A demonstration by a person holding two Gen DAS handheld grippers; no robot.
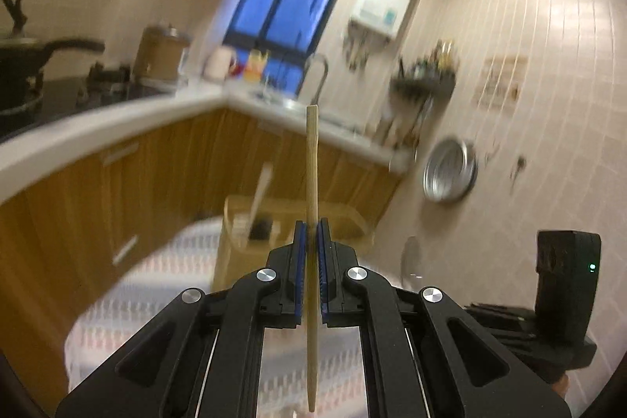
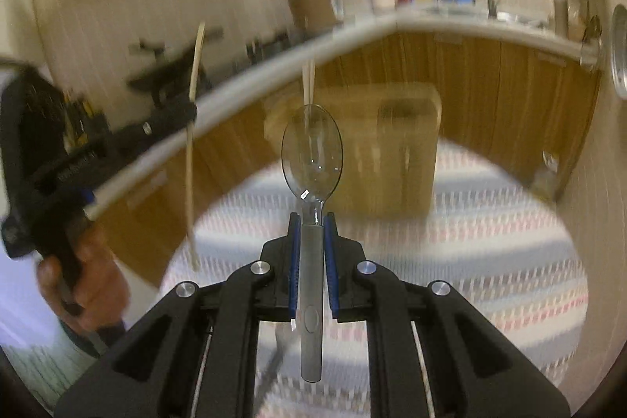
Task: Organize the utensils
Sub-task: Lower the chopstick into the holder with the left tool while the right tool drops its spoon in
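Chopstick [image 1: 312, 183] stands upright in left claw [image 1: 312, 228]; spoon [image 2: 312, 159] points forward.

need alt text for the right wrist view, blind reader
The right gripper has its jaws shut on the grey handle of a clear plastic spoon, bowl pointing forward above a striped tablecloth. Behind stands a yellowish utensil holder; at left, the left gripper holds a pale wooden chopstick.
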